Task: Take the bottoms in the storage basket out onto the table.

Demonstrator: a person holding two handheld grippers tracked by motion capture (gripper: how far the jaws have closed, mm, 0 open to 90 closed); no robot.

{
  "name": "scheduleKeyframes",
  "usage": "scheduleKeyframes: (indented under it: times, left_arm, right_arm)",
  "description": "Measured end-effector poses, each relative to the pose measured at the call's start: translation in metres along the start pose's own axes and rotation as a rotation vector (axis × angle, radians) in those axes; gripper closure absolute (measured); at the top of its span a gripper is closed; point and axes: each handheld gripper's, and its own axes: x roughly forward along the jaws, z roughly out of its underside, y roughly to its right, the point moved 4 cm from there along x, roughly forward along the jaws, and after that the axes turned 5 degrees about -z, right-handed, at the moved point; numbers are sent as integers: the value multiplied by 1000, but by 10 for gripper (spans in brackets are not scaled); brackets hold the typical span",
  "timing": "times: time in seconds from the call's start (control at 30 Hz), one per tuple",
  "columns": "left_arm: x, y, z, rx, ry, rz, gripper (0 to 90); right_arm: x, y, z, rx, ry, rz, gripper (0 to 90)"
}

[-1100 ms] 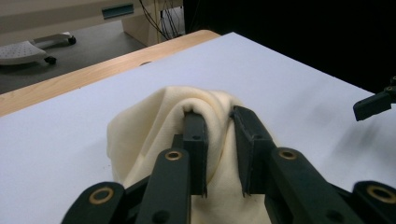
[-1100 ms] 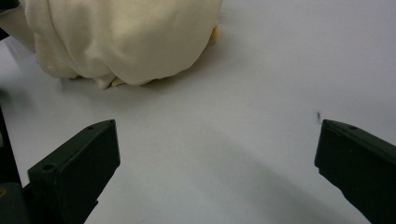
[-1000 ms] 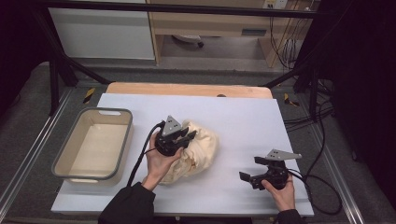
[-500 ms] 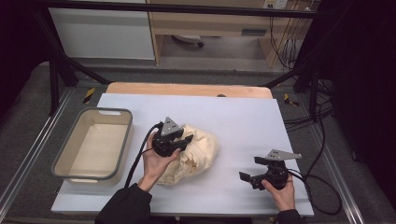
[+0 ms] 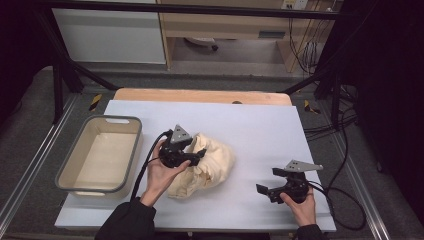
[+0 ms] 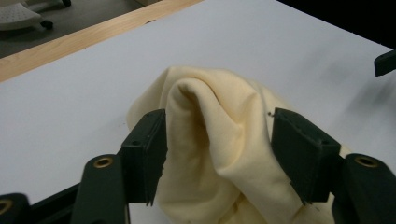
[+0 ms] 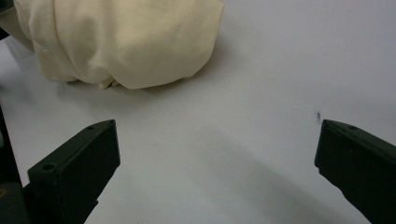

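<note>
A crumpled cream cloth (image 5: 212,165) lies in a heap on the white table, near its middle. My left gripper (image 5: 199,154) rests on the heap's left side. In the left gripper view a raised fold of the cloth (image 6: 215,116) stands between the jaws of the left gripper (image 6: 219,158). Those jaws have just been opening and the pads no longer pinch the fold. My right gripper (image 5: 268,180) sits low at the table's front right, open wide, with bare table between the jaws of the right gripper (image 7: 217,158). The cloth (image 7: 126,42) lies ahead of it, apart.
A grey-rimmed bin (image 5: 115,119) with a pale inside stands at the table's left. A wooden strip (image 5: 200,95) runs along the far edge. Cables (image 5: 345,200) trail off the right side, by a metal rail.
The left gripper's jaws have spread apart around the cloth fold they were pinching. The cloth heap has stayed in place. The right gripper has not moved.
</note>
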Motion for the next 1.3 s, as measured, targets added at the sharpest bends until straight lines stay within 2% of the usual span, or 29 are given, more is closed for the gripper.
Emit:
scheduleKeyframes:
  times: [0.33, 0.5, 0.63, 0.83, 1.13, 1.3]
  left_arm:
    - [-10, -3, 1, -8, -23, 20, 164]
    - [-16, -7, 3, -18, -17, 31, 131]
    - [-22, -9, 5, -8, -15, 16, 86]
    - [-30, -16, 11, -15, -4, -7, 51]
    - [-40, -24, 24, -11, -7, -49, 36]
    - [-45, -27, 30, -16, -7, -53, 30]
  right_arm:
    - [0, 0, 0, 2, 2, 0, 5]
    - [0, 0, 0, 2, 2, 0, 5]
    - [0, 0, 0, 1, 3, 1, 5]
    - [-1, 0, 0, 2, 4, 1, 5]
    - [0, 0, 0, 3, 2, 1, 5]
    - [0, 0, 0, 3, 1, 1, 5]
